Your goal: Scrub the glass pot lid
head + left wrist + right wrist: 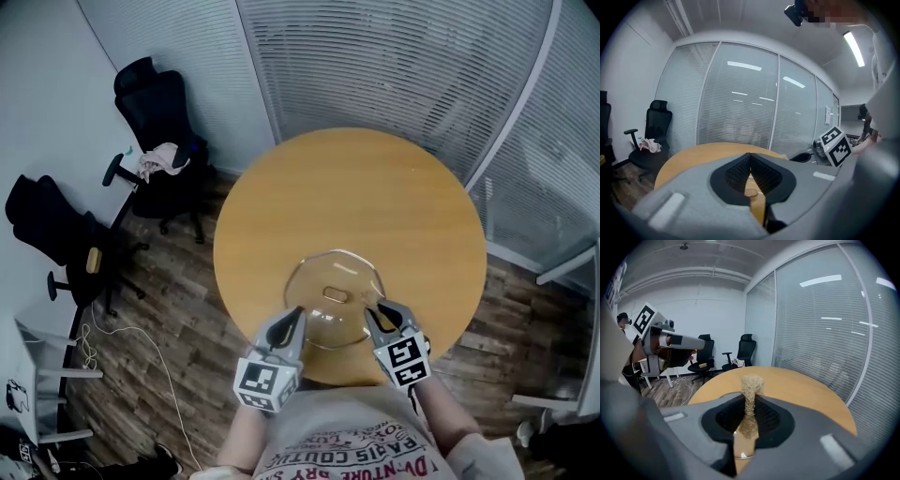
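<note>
The round table (356, 187) is a warm honey-orange wood with a faint grain. Near its near edge the glass pot lid (330, 314) is clear, tinted by the wood under it. The left gripper (294, 319) and right gripper (377, 313) are grey with black ribbed pads; their cubes carry black-and-white square markers. The scrubber (752, 387) is a pale tan fibrous mesh. The office chairs (159, 103) are black, the floor (169, 309) dark brown planks, the blinds (394, 66) pale grey with fine horizontal lines, the cable (164, 370) white

Black office chairs (159, 141), blinds (394, 56), wood floor (169, 309)
</note>
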Motion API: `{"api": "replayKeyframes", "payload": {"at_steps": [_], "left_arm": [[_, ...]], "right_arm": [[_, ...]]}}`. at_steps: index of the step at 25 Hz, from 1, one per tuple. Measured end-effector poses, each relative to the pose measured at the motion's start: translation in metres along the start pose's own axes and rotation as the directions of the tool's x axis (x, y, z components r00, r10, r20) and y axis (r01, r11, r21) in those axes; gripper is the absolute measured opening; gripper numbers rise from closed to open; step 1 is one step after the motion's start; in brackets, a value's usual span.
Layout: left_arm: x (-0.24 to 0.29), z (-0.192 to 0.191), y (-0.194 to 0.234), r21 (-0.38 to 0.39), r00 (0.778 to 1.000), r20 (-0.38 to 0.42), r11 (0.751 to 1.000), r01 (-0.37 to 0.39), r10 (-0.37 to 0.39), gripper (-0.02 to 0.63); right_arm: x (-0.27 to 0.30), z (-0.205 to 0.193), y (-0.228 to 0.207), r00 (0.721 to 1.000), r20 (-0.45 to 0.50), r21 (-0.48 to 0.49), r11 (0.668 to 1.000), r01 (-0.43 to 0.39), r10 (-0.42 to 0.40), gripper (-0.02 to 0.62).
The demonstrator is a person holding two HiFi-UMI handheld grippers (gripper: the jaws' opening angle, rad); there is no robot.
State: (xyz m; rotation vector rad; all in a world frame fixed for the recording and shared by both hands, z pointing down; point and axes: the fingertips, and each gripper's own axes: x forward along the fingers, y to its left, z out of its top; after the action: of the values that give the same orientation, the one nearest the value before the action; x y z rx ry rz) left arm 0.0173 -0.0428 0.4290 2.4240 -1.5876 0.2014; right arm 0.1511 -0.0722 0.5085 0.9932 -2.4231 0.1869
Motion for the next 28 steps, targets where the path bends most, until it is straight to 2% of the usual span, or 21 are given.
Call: {"api": "replayKeyframes", "payload": {"at_steps": [3, 6, 10, 16, 18, 22, 25, 28], "left_arm": [[0.012, -0.005, 0.008, 0.003, 1.000, 0.000, 1.000, 0.021, -0.021, 0.007], [0.020, -0.010, 0.020, -0.021, 1.000, 0.001, 0.999, 0.027, -0.027, 0.008], [0.031, -0.021, 0.042, -0.041, 1.000, 0.011, 0.999, 0.005, -0.004, 0.007], [0.039, -0.037, 0.065, -0.074, 1.000, -0.002, 0.997, -0.011, 0.011, 0.008], [0.042, -0.041, 0.068, -0.082, 1.000, -0.014, 0.997, -0.008, 0.006, 0.008], [0.045, -0.049, 0.068, -0.112, 0.998, -0.042, 0.993, 0.040, -0.045, 0.008], [0.045, -0.053, 0.067, -0.128, 0.996, -0.054, 0.990, 0.064, -0.071, 0.008], [0.045, -0.051, 0.066, -0.131, 0.995, -0.050, 0.989, 0.076, -0.083, 0.008]], "right_arm": [[0.022, -0.013, -0.008, 0.999, -0.038, -0.030, 1.000, -0.008, 0.007, 0.057], [0.048, -0.033, -0.015, 0.994, -0.113, -0.101, 0.995, -0.012, 0.000, 0.057], [0.083, -0.062, -0.021, 0.977, -0.215, -0.207, 0.977, -0.059, 0.014, 0.057], [0.121, -0.094, -0.028, 0.945, -0.327, -0.297, 0.950, -0.091, -0.012, 0.058], [0.130, -0.104, -0.029, 0.930, -0.367, -0.331, 0.936, -0.121, -0.009, 0.058], [0.141, -0.123, -0.025, 0.883, -0.470, -0.392, 0.899, -0.197, -0.011, 0.058], [0.141, -0.128, -0.019, 0.864, -0.503, -0.423, 0.880, -0.216, -0.030, 0.058], [0.139, -0.133, -0.016, 0.849, -0.523, -0.487, 0.844, -0.224, -0.076, 0.058]]}}
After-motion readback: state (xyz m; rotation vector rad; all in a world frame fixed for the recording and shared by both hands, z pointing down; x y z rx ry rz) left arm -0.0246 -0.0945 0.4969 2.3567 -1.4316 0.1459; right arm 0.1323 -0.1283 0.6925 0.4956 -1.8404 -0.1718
